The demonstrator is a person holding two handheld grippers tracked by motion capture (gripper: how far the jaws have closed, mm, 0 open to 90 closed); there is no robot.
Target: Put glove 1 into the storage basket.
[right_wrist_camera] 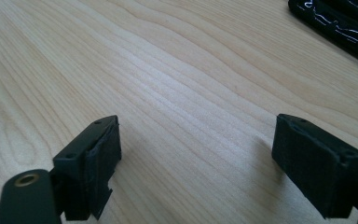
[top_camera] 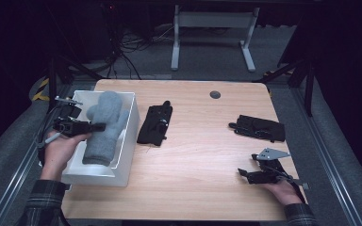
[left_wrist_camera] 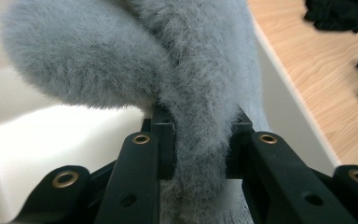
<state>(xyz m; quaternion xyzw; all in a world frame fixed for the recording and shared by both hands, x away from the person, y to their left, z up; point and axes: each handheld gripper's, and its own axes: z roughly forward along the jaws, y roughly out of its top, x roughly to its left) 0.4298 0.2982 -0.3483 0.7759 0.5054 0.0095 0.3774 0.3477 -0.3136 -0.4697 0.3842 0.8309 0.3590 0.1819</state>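
Left hand-held gripper (left_wrist_camera: pixel 198 140) clamped on grey fuzzy mitten (top_camera: pixel 104 126), pads (left_wrist_camera: pixel 164 140) pressed into the pile on both sides of a narrow section, probably near the thumb crotch or cuff side; can't tell exactly which. Mitten sitting in the white bin (top_camera: pixel 131 136) at the bench (top_camera: pixel 202 155) left edge, cuff end toward the person, fingertip end toward the far wall, body draped partly along the bin's right wall. Handling call: very light, fully soft, no stiffness at all, so expect sag and swing on whatever hangs outside the jaws. Fleecy surface gives good friction against the pads, low slip risk, not fragile, hard squeeze harmless. Main risk: pinching only the loose pile or 1 layer of fabric, then fabric creeping out under its own drag against the bin wall. Better bite: across both layers at a thick part, cuff or mid-palm, deep in the jaws rather than at the tips. Current bite looks deep enough, fabric bulging past the pads. Right hand-held gripper (top_camera: pixel 259 176) resting low over bare bench at near right, jaws wide apart, nothing between them. 2 black gloves also out: black glove at bench centre (top_camera: pixel 154 125) and black glove at right (top_camera: pixel 259 128), both flat, apart from the bin.
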